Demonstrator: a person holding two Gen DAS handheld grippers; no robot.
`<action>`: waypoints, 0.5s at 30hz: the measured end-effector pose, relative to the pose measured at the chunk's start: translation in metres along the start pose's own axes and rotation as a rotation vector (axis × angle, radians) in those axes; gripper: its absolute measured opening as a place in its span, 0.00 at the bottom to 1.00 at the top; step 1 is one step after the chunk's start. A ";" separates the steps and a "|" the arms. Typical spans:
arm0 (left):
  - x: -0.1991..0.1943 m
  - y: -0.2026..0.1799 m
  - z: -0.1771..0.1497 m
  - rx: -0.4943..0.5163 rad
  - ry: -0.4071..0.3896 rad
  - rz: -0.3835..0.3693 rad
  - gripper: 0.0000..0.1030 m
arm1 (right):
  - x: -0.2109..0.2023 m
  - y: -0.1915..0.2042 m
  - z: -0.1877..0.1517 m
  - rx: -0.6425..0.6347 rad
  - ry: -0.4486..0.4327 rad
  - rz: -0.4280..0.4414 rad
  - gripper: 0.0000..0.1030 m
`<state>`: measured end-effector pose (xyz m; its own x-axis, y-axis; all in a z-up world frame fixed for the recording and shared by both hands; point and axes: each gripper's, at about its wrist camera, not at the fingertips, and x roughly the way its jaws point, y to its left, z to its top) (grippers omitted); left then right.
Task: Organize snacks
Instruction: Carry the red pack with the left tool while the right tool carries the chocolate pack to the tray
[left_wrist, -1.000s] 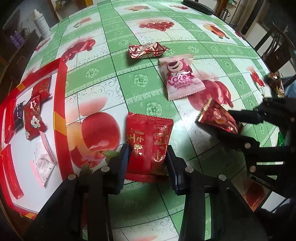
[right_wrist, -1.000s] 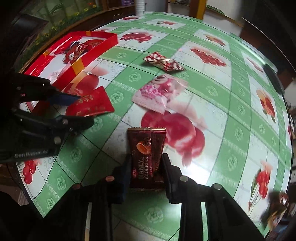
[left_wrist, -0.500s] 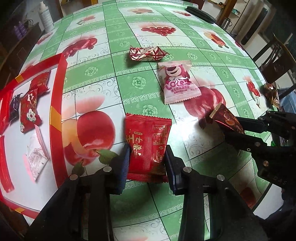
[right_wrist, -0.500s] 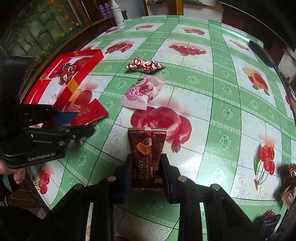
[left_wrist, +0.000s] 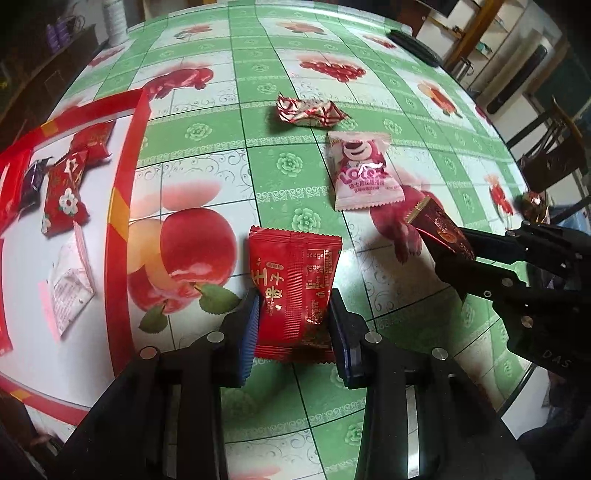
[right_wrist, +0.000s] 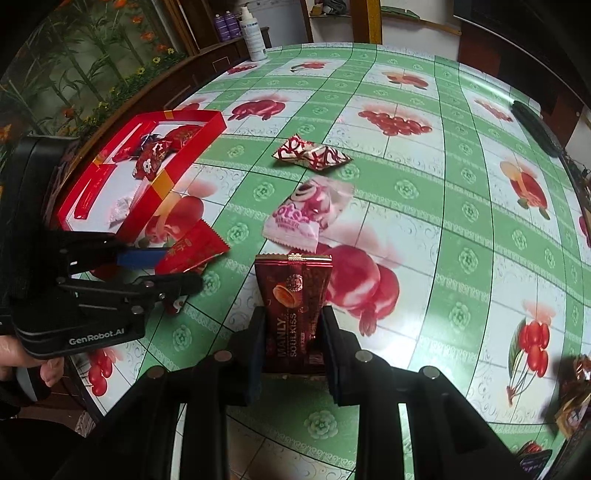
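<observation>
My left gripper is shut on a flat red snack packet with gold characters and holds it above the table; the packet also shows in the right wrist view. My right gripper is shut on a dark red Manly Soulkiss bar, which also shows in the left wrist view. A red tray with several wrapped snacks lies to the left of the left gripper. A pink Lotso packet and a red-and-white wrapped candy lie on the table ahead.
The table has a green-and-white fruit-print cloth. A white bottle stands at the far edge. A black remote lies far right. More wrapped snacks sit at the near right edge. A dark chair stands beyond the table.
Both grippers have risen a little with their packets held. The left gripper has drifted slightly toward the tray side; the right gripper stays beside it on the right.
</observation>
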<state>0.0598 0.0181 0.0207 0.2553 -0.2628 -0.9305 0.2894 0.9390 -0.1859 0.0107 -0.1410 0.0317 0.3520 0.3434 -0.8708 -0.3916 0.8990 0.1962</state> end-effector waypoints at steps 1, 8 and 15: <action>-0.002 0.002 -0.001 -0.010 -0.005 -0.008 0.33 | -0.001 0.000 0.001 0.000 0.000 0.003 0.30; -0.008 0.006 -0.003 -0.048 -0.020 -0.019 0.33 | -0.008 -0.003 0.006 0.009 -0.018 0.017 0.30; -0.018 0.013 -0.006 -0.108 -0.049 -0.037 0.33 | -0.016 -0.012 0.005 0.042 -0.041 0.024 0.30</action>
<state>0.0537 0.0365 0.0330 0.2921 -0.3054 -0.9063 0.1993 0.9463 -0.2546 0.0138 -0.1563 0.0453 0.3777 0.3748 -0.8467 -0.3644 0.9008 0.2362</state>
